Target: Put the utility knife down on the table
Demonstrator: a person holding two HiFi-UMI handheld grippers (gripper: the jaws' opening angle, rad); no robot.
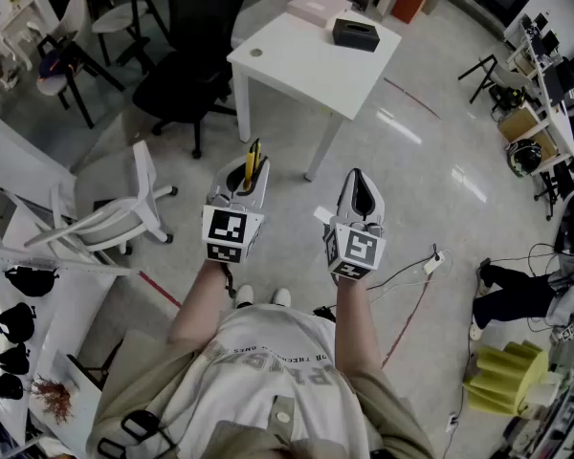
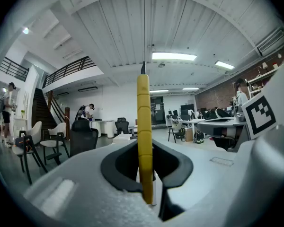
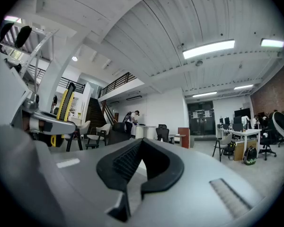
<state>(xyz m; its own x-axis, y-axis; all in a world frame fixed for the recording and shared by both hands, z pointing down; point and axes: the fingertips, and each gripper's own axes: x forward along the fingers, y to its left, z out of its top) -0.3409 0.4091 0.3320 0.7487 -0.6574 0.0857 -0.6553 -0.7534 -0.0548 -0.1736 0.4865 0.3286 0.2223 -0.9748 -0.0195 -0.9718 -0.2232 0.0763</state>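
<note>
Looking down from the head view, the yellow-and-black utility knife [image 1: 253, 163] is only a thin sliver poking out of the left gripper [image 1: 241, 185]. The left gripper view tells more: the jaws are almost closed and pinch the yellow handle, which stands upright with a dark blade tip at 12 o'clock. The right gripper [image 1: 358, 197] hangs level beside it at 3 o'clock. Its own view shows its ribbed pads pressed together on nothing, with the knife off at 9 o'clock. The head view lays out the white square table [image 1: 306, 65] ahead at 12 o'clock, well apart from the knife. It carries a black box [image 1: 355, 33] and a flat pink box [image 1: 318, 8]. A black office chair [image 1: 196, 46] stands at 11 o'clock and a white chair [image 1: 115, 220] at 9 o'clock.
</note>
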